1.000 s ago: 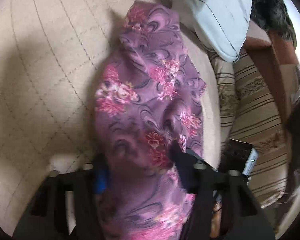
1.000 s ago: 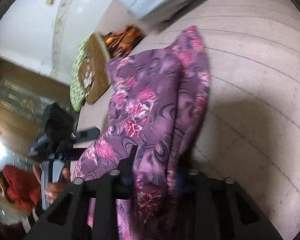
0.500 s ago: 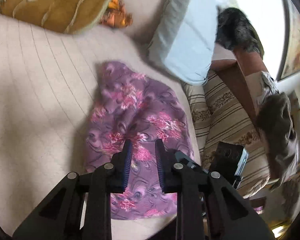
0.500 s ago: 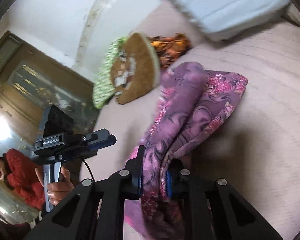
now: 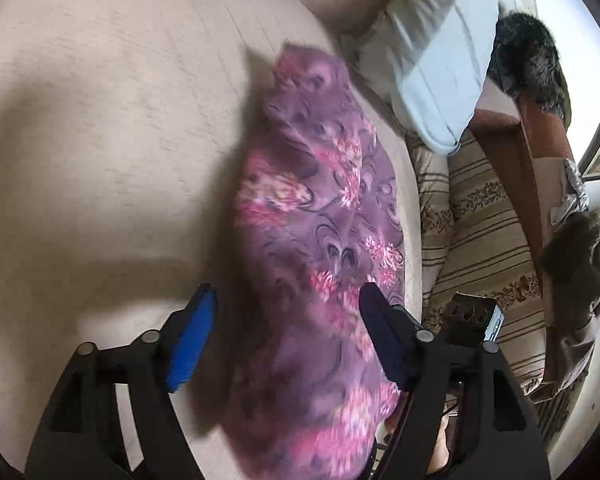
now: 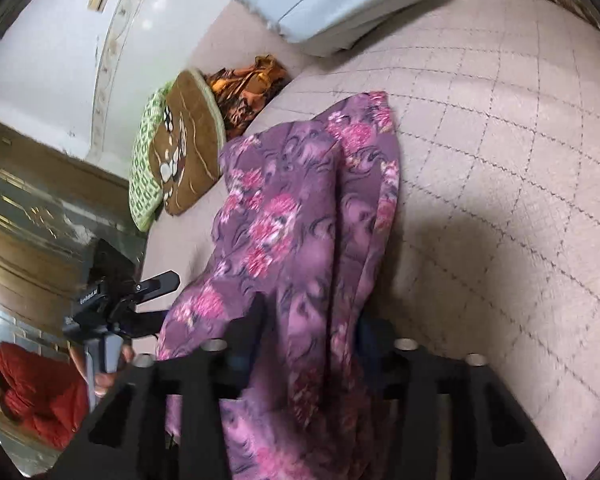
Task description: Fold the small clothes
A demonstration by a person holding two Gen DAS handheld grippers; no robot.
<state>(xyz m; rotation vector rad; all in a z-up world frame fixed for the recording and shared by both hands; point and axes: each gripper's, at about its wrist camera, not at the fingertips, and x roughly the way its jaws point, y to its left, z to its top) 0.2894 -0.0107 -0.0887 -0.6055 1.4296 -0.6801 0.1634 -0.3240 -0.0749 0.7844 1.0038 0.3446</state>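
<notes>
To fold well, lay the purple flowered cloth [image 5: 320,240] flat on the bed [image 5: 100,140] and smooth it before letting go. The left gripper [image 5: 288,320] has just opened its jaws wide; the cloth lies loose between them, low in the frame. The right gripper [image 6: 312,340] jaws have opened too, cloth draped between them at bottom center.

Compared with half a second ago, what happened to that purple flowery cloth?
Both grippers have just been opening: the left gripper and right gripper had nipped the purple floral garment, which now hangs loose between the spread jaws. The garment remains on the beige quilted bed.
</notes>
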